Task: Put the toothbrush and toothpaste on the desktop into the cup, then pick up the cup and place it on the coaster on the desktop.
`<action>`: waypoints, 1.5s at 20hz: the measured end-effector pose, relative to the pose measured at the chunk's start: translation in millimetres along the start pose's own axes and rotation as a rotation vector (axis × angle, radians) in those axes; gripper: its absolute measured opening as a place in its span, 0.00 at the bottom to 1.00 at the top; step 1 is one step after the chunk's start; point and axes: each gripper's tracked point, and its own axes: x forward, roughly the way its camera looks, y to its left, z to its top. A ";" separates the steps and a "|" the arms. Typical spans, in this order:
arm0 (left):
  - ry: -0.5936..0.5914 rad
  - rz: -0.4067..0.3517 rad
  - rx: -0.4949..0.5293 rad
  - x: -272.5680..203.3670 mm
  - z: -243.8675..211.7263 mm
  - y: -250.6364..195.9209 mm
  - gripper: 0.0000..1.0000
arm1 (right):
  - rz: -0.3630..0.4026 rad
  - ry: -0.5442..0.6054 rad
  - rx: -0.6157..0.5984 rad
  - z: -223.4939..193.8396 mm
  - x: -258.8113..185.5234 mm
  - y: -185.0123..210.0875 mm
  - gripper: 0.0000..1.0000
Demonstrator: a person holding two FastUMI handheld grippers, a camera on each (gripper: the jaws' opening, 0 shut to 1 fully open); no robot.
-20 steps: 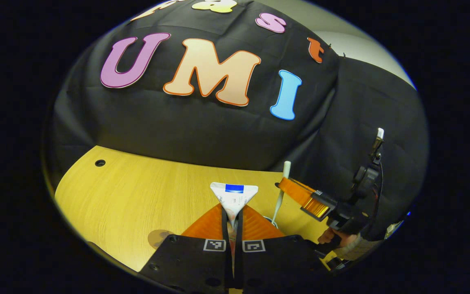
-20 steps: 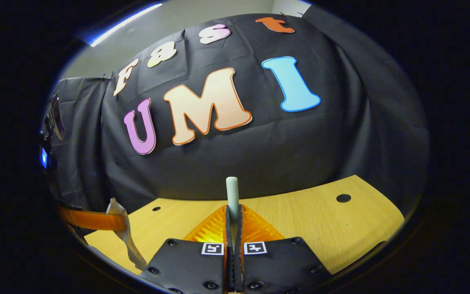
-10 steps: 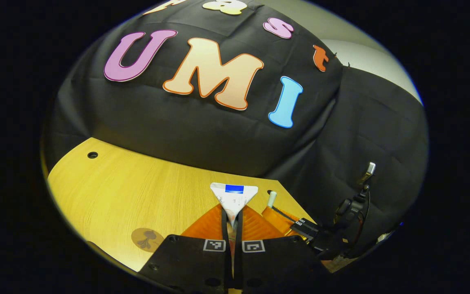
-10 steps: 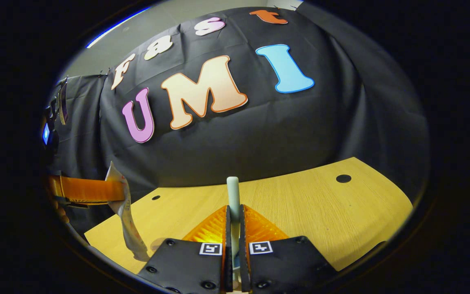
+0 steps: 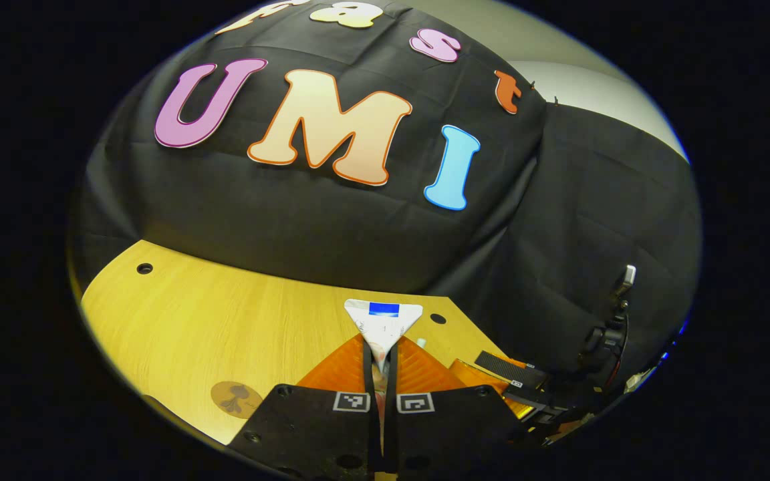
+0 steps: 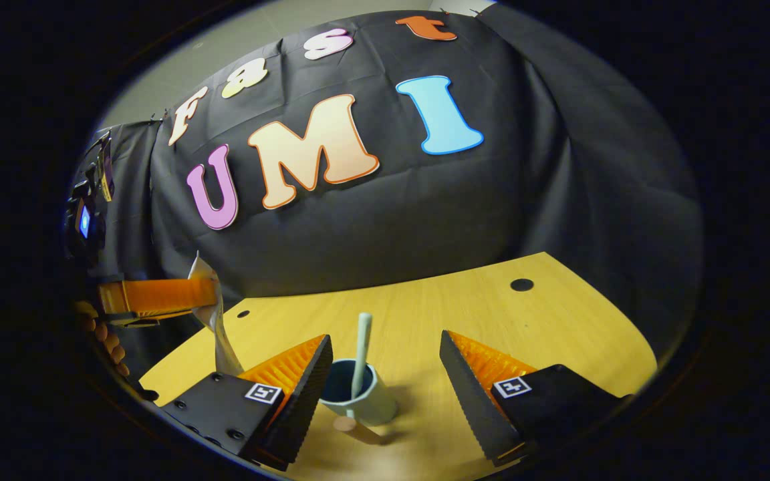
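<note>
One soft white toothpaste tube (image 5: 383,325), pinched at its crimped end by the left gripper (image 5: 378,364); right gripper (image 6: 385,374) gapes around the light blue-green cup (image 6: 357,399).

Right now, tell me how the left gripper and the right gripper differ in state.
The left gripper is shut on the toothpaste, while the right gripper stands wide open and holds nothing. The toothpaste is held up above the desktop; the toothbrush stands in the cup between the right gripper's fingers. Both grippers have orange ribbed fingers and black bodies with square markers.
</note>
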 end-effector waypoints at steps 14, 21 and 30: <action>-0.078 -0.111 0.027 78.8 -35.3 -35.0 0.00 | -0.235 0.037 -0.035 -2.7 -94.7 -119.1 0.98; -0.043 -0.115 0.041 86.6 -66.3 -28.1 0.00 | -0.266 0.057 -0.108 0.5 -96.4 -131.3 0.98; -0.005 -0.206 0.016 68.2 -76.3 -28.0 0.20 | -0.271 0.070 -0.132 -0.5 -88.1 -116.1 0.99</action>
